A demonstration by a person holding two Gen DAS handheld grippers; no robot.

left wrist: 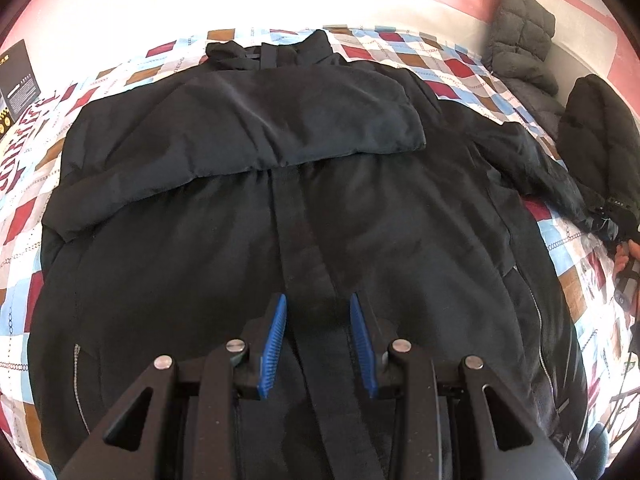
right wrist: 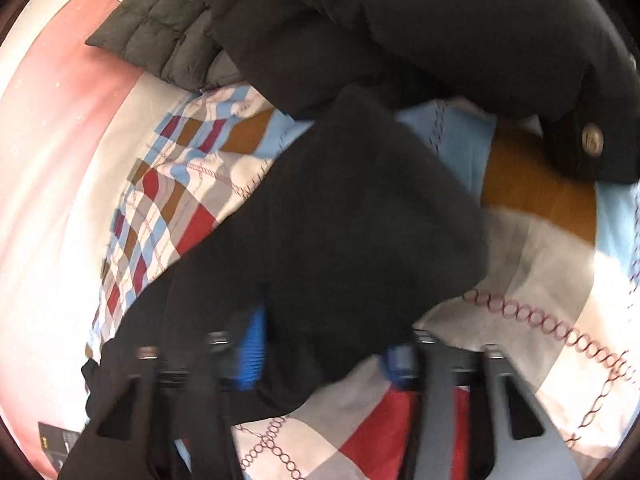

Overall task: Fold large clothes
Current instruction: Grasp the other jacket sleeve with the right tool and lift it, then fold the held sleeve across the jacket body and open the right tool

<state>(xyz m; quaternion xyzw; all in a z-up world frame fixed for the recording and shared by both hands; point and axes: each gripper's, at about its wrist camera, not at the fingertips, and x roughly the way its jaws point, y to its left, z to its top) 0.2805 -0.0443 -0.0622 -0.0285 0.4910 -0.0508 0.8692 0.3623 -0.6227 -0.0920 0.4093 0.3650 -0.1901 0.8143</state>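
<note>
A large black jacket (left wrist: 280, 220) lies front up on the checked bedsheet (left wrist: 460, 64). One sleeve (left wrist: 280, 120) is folded across its chest. The other sleeve (left wrist: 532, 160) stretches out to the right. My left gripper (left wrist: 320, 340) hovers open over the jacket's lower front, its blue pads (left wrist: 276, 336) on either side of the centre placket, clear of the cloth. In the blurred right wrist view, the sleeve's end (right wrist: 360, 220) sits between the blue pads (right wrist: 252, 348) of my right gripper (right wrist: 324, 356). The blur hides whether they press on it.
A grey quilted garment (left wrist: 520, 32) and a black puffy coat (left wrist: 596, 132) are piled at the bed's far right, close behind the outstretched sleeve. A person's hand (left wrist: 624, 258) shows at the right edge. A dark card (left wrist: 20, 76) lies far left by the pink wall.
</note>
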